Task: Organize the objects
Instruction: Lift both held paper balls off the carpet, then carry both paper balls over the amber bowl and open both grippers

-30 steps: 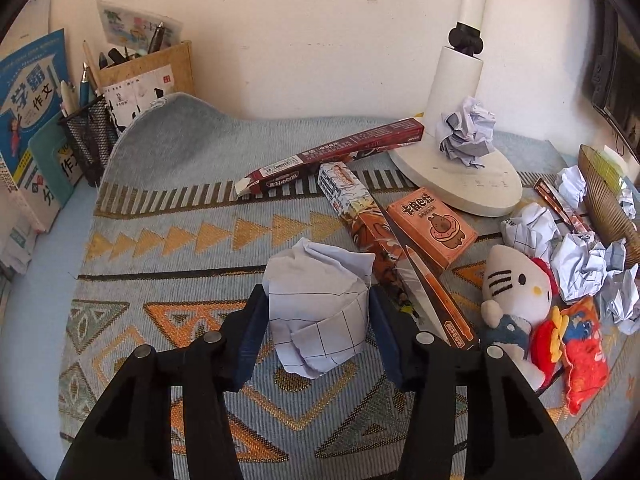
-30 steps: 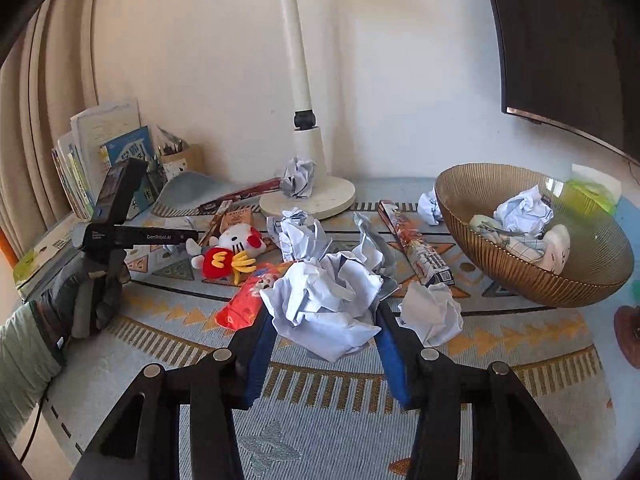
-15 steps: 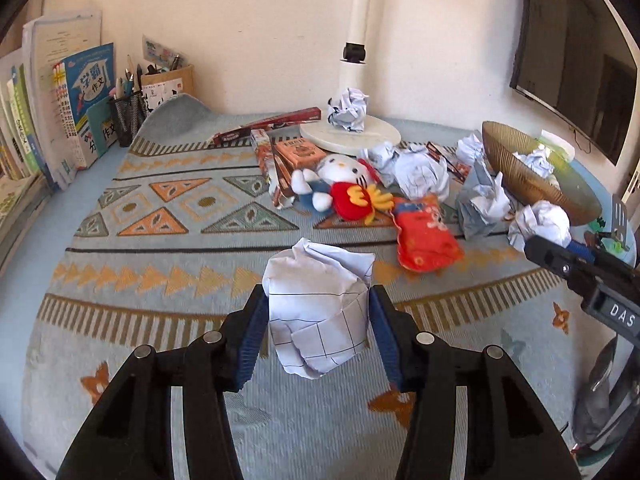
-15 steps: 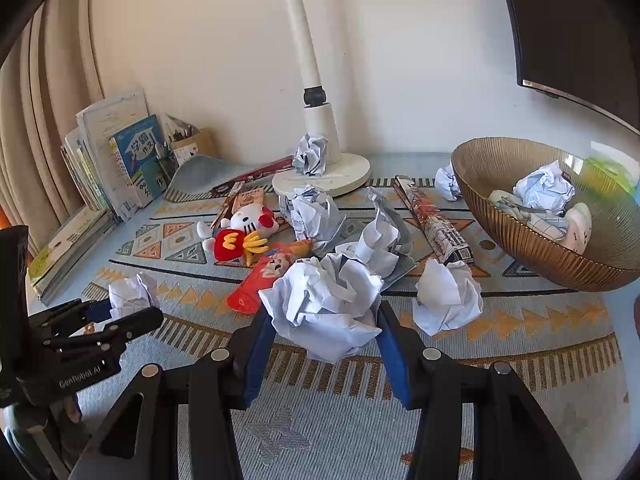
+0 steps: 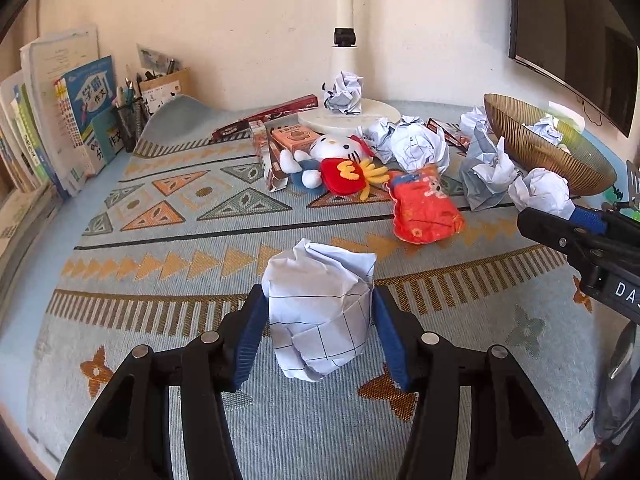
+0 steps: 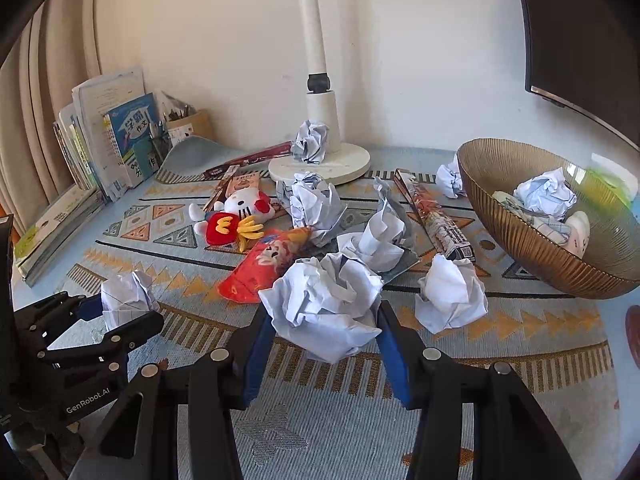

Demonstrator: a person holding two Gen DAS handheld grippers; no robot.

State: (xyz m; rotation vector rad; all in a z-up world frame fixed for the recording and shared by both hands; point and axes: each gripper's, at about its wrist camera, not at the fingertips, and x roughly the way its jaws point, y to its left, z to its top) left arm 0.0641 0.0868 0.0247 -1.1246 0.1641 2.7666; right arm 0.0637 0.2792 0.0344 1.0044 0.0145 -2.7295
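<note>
At the far left of the worktop (image 5: 168, 344) a mesh pen cup (image 5: 129, 118) and a cardboard holder (image 5: 166, 88) stand by the upright books (image 5: 60, 112), both stuffed with pens. They are well apart from the action and look safe.

The left hand-held gripper (image 5: 318, 312) is closed onto a crumpled ball of grid paper (image 5: 320, 312), its blue pads pressing both sides, held above the patterned mat (image 5: 180, 208). Paper this light and springy could creep out of a shallow pinch, and a quick swing toward the bowl would likely shake it loose onto the mat.

Between it and the bowl lie a Hello Kitty plush (image 5: 332, 160), a red snack packet (image 5: 424, 208) and several loose paper balls. A low carry could sweep these aside or drag the packet along.

The right hand-held gripper (image 6: 324, 324) is likewise closed on a larger, looser crumpled paper wad (image 6: 324, 300). Its folds bulge above and below the jaws, so part may unfold and catch on the bowl's rim at release. The two grippers sit close, and both heading for one target could make them collide.

At the right, the ribbed gold bowl (image 6: 516, 236) already holds a paper ball (image 6: 546, 196), some flat printed paper and a pale rounded item I cannot identify. It is shallow and wide. A drop from high up might bounce paper back out.
</note>
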